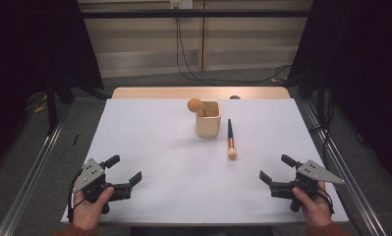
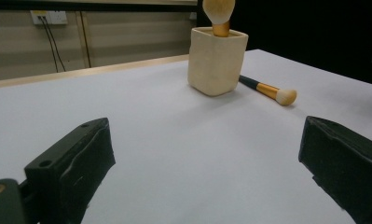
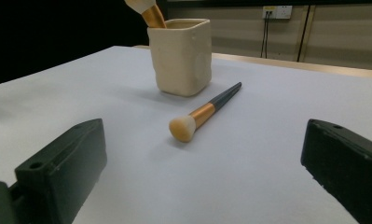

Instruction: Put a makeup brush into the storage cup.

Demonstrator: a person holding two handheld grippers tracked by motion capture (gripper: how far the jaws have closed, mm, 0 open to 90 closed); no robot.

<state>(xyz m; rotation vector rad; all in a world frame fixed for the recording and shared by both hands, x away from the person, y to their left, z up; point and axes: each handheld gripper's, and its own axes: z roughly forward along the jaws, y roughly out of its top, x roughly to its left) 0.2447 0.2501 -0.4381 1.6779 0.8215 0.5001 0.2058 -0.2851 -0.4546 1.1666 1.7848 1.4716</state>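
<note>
A cream square cup (image 1: 208, 121) (image 2: 216, 60) (image 3: 180, 56) stands at the far middle of the white table (image 1: 164, 167). One makeup brush stands in it, its round bristle head (image 1: 195, 104) (image 2: 218, 10) (image 3: 137, 3) sticking out above the rim. A second brush (image 1: 230, 138) (image 2: 267, 89) (image 3: 207, 110) with a black handle and copper ferrule lies flat just right of the cup, bristles toward me. My left gripper (image 1: 126, 171) (image 2: 207, 172) rests open near the front left corner. My right gripper (image 1: 277, 170) (image 3: 207, 172) is open near the front right, nothing between its jaws.
A wooden strip (image 1: 201, 92) edges the table's far side. Metal rails (image 1: 31, 172) run along the floor on both sides. Cables (image 1: 183, 64) hang down the back wall, and dark curtains (image 1: 360, 59) flank the space.
</note>
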